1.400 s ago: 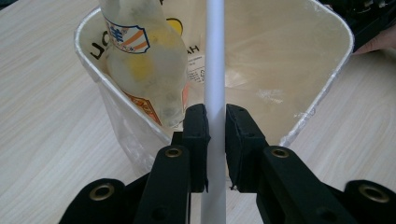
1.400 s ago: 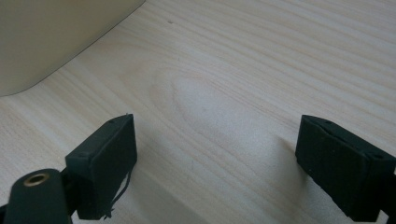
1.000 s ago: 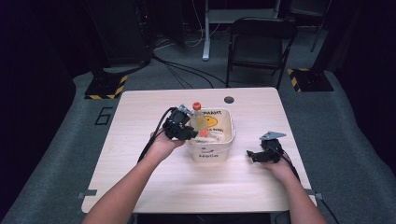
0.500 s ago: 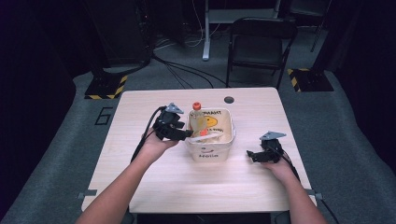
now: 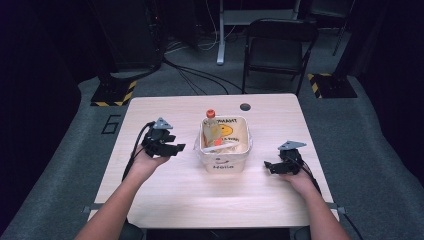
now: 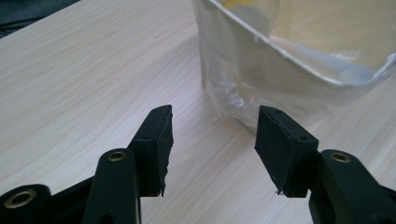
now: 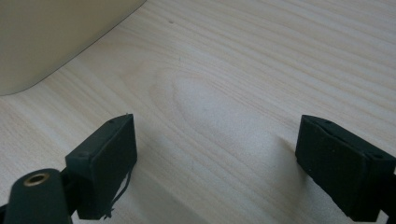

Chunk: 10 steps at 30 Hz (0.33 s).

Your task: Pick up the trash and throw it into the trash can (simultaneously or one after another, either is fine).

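Table (image 5: 165,200): bare wood, work surface.
Translucent tub (image 5: 222,161): mid-table, holding a yellow pouch (image 5: 223,131), its red cap at the far rim.
Left gripper (image 5: 176,148): just left of tub, jaws newly spread, empty, apparently after dropping something in.
Right gripper (image 5: 269,167): parked right, jaws apart, empty.

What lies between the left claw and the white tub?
Only bare tabletop separates the open left claw from the white tub, shown in the high view.

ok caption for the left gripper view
Left tool open above the wooden table, facing the clear tub.
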{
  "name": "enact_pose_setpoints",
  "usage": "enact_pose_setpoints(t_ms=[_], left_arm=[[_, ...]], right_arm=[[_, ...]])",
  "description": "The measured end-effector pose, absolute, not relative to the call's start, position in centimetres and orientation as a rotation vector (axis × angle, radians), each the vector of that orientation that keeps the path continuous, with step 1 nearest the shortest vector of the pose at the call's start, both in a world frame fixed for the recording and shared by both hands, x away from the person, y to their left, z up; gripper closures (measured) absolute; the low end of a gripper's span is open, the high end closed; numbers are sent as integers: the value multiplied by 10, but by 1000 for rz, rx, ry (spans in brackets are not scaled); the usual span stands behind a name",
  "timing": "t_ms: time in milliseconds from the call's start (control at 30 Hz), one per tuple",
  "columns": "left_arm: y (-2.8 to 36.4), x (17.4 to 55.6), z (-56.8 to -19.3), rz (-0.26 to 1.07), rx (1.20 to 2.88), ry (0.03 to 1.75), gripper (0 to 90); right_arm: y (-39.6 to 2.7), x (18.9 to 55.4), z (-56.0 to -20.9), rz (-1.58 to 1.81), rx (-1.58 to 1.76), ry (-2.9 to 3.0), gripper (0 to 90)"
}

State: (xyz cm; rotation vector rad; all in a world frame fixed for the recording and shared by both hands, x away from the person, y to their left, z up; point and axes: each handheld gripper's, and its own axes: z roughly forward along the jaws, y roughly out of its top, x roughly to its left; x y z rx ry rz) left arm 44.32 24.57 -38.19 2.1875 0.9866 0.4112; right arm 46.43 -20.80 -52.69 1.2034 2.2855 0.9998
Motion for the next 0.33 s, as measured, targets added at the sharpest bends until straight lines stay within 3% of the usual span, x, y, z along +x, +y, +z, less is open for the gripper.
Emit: enact_pose_setpoints(t_ms=[333], left_arm=[[275, 437, -399, 433, 2124, 1043, 456]], right_arm=[[-208, 464, -527, 998, 1204, 2283, 120]])
